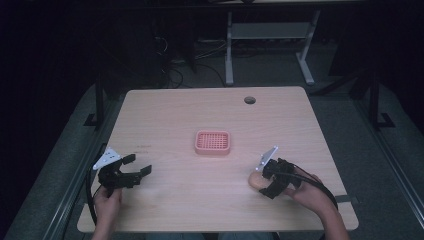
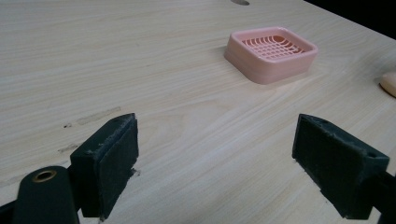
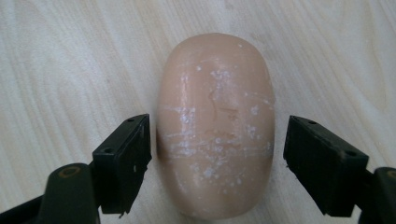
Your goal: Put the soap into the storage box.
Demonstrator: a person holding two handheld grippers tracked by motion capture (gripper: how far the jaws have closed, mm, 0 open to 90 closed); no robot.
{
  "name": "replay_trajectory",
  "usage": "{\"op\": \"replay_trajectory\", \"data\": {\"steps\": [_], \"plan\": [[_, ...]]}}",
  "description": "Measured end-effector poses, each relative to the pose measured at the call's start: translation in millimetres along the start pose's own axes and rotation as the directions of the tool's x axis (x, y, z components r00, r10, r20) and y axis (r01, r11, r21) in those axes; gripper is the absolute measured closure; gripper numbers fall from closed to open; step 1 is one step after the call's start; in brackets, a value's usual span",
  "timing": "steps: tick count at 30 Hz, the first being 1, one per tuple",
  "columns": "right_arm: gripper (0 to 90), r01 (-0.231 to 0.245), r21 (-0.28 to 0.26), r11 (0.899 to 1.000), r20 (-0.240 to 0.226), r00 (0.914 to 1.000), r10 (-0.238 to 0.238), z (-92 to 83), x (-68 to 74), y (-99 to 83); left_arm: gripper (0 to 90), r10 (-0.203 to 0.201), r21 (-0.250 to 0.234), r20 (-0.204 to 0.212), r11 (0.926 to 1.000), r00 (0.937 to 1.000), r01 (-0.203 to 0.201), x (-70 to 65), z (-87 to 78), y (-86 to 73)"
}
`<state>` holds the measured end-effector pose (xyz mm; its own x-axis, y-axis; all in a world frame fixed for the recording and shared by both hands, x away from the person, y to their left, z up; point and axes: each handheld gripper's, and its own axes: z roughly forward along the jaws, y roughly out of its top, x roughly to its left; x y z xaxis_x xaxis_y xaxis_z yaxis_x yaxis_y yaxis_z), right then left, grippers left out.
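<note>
Tongs on the right straddle a peach soap bar lying flat on the worktop, jaws spread, apparently squaring up for a grip. Left tongs idle, agape at eight o'clock. Pink slatted soap dish waits at centre, eleven o'clock from the bar.

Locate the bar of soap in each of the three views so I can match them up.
High view: the soap lies on the table at lower right, just left of the right gripper.
Left gripper view: a sliver of it at the right edge, right of the pink soap dish.
Right gripper view: centre, between the open jaws.
Shared landmark: the light wooden tabletop.
</note>
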<state>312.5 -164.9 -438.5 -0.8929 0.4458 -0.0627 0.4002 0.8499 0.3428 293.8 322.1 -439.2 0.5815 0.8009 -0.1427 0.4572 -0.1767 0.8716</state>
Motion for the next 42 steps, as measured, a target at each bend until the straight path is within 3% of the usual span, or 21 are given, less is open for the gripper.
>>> {"op": "replay_trajectory", "data": {"steps": [14,34,42], "plan": [[25.2,0.016,0.053,0.998,-0.017,0.9997,-0.016,8.7,-2.0,8.6,14.2,0.0,-0.001,0.001,1.0,1.0,0.0,0.0,0.1,0.1],[31.3,0.003,0.066,0.998,-0.058,0.9983,0.001,10.9,-5.5,10.7,14.3,-0.001,-0.002,0.004,1.0,1.0,0.001,-0.6,0.3,0.1],[31.8,0.035,0.075,0.997,-0.056,0.998,-0.031,10.5,-4.2,12.1,14.2,-0.009,-0.009,0.001,0.9999,1.0,0.009,-0.5,-0.5,0.0]]}}
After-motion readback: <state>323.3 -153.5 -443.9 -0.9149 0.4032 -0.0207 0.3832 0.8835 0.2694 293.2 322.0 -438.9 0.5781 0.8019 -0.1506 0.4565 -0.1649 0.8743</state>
